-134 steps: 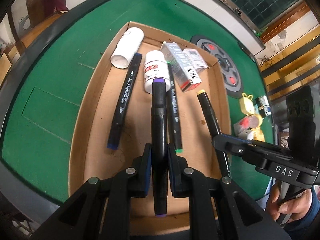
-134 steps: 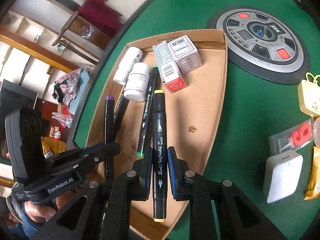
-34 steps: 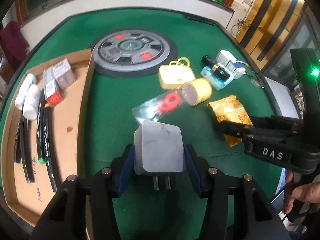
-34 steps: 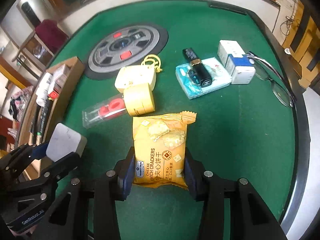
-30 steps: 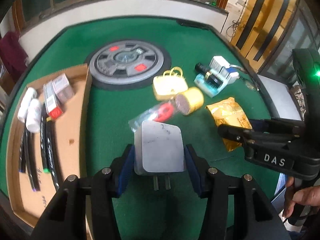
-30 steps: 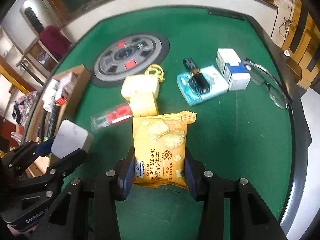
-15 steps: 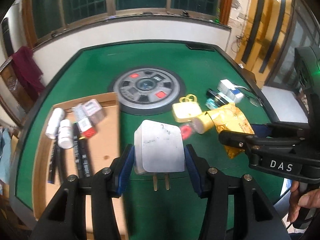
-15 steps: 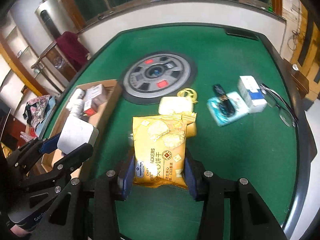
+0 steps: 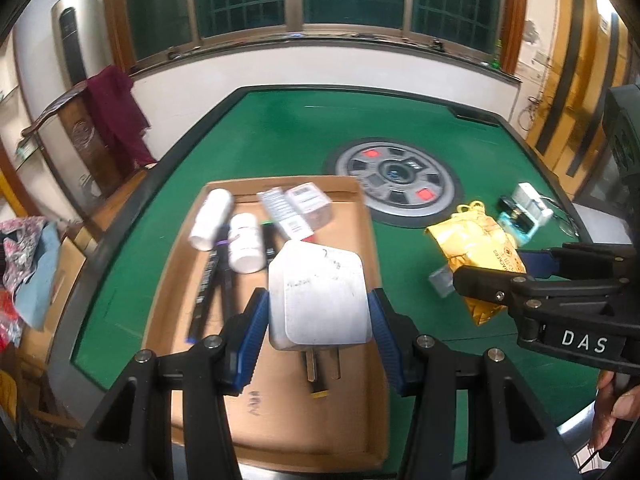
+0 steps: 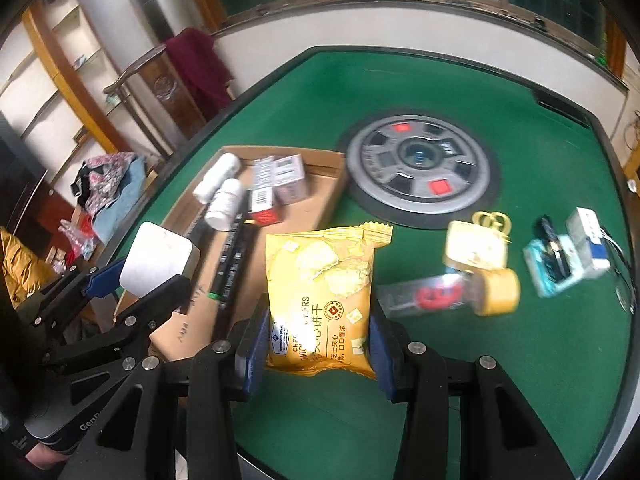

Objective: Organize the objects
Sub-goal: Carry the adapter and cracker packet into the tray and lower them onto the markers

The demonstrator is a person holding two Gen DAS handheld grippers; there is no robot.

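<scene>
My left gripper [image 9: 318, 320] is shut on a white plug adapter [image 9: 318, 300], held in the air above the cardboard tray [image 9: 372, 264]; the adapter also shows in the right wrist view [image 10: 158, 266]. My right gripper [image 10: 316, 340] is shut on a yellow cracker packet [image 10: 320, 288], held above the green table just right of the tray [image 10: 328, 196]; the packet also shows in the left wrist view [image 9: 480, 256]. In the tray lie several black markers [image 9: 208, 280], two white bottles [image 9: 244, 248] and two small boxes [image 9: 308, 204].
On the green table [image 10: 520, 360] right of the tray lie a round grey dial panel [image 10: 420, 172], a yellow case [image 10: 476, 248], a yellow tape roll [image 10: 498, 292], a clear pack with a red part [image 10: 424, 296], a teal pack [image 10: 556, 264] and a white-blue box [image 10: 588, 236].
Both grippers have risen and swung left, carrying the adapter and the cracker packet. The adapter now hangs over the tray; the packet is beside its right wall.
</scene>
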